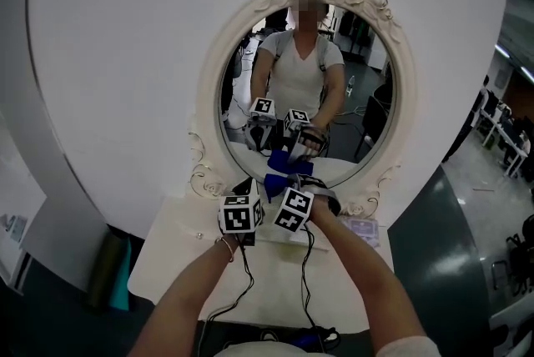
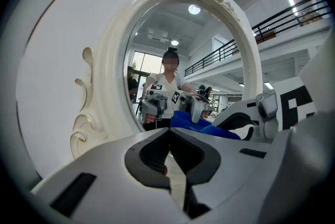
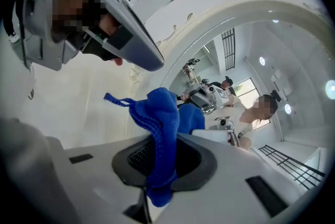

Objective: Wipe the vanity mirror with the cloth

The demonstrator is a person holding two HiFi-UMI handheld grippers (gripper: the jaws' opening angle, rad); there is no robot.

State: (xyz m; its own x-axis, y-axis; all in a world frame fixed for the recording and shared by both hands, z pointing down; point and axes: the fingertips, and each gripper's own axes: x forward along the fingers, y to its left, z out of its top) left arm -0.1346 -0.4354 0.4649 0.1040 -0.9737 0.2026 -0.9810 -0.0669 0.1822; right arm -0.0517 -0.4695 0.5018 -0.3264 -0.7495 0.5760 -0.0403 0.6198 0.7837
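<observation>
Clearly the blue cloth [image 3: 163, 113] is a light, limp, knitted thing. It droops and bunches, so it will fold over itself under a push, and it wants a firm pinch through a thick fold with a fair pad left free ahead to meet the glass. It sits low in the centre of the right gripper view, pinched between the closed jaws of the right gripper [image 3: 157, 161], with a bunch standing above them and a tail hanging below. The vanity mirror [image 1: 367, 88], oval in an ornate white frame, rises just beyond and fills the upper middle of the head view. Its glass is hard, smooth and breakable, so light pressure suits. The left gripper [image 2: 168, 150] rests alongside, jaws drawn together, seemingly on nothing.
</observation>
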